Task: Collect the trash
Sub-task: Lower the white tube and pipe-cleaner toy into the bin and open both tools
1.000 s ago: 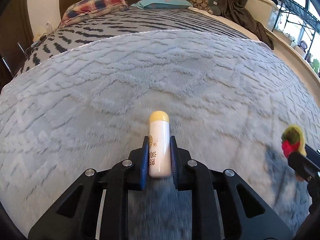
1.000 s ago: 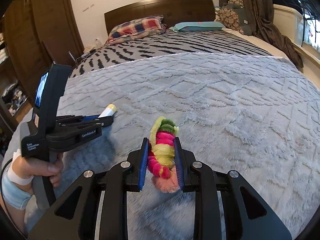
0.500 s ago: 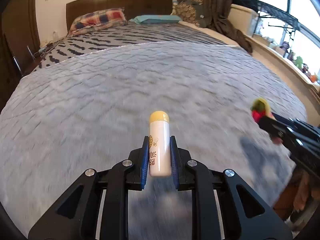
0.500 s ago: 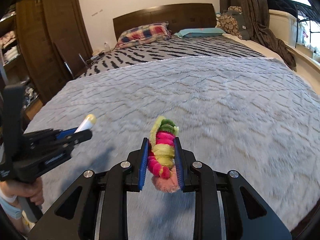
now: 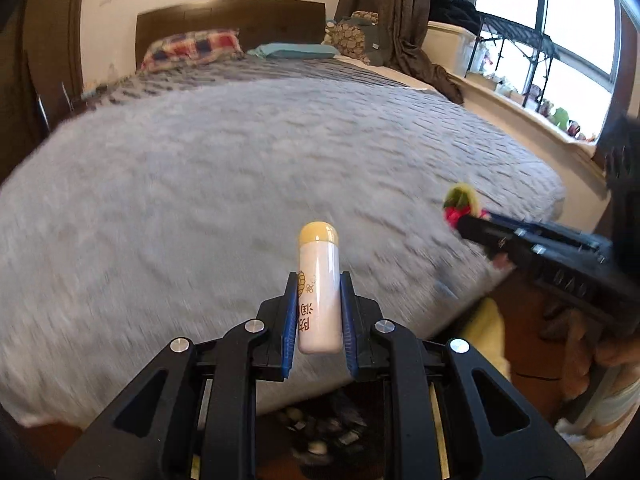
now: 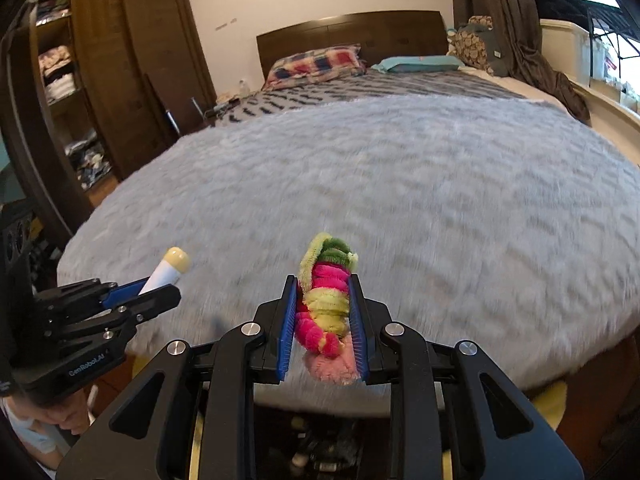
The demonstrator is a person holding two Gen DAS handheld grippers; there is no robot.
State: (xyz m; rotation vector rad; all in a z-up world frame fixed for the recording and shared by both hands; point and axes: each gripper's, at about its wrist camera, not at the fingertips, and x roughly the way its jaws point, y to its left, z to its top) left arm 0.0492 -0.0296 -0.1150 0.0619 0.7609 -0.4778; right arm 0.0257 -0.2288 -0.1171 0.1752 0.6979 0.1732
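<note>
My left gripper (image 5: 319, 280) is shut on a small white bottle with a yellow cap (image 5: 319, 286), held upright over the foot edge of the bed. My right gripper (image 6: 323, 282) is shut on a fuzzy bundle of green, yellow and pink pipe cleaners (image 6: 326, 308). Each view shows the other hand. In the right wrist view the left gripper (image 6: 160, 286) sits at the lower left with the bottle (image 6: 168, 270). In the left wrist view the right gripper (image 5: 472, 220) sits at the right with the fuzzy bundle (image 5: 460, 202).
A grey fuzzy blanket (image 6: 400, 200) covers the bed, with pillows (image 6: 316, 64) by the headboard. A dark container with mixed items (image 6: 320, 448) lies below the bed's foot. A wooden wardrobe (image 6: 120, 80) stands left, a window sill (image 5: 532, 120) right.
Both grippers have pulled back from over the blanket to past the foot of the bed, each keeping its load. The floor and a dark container below have come into view.
</note>
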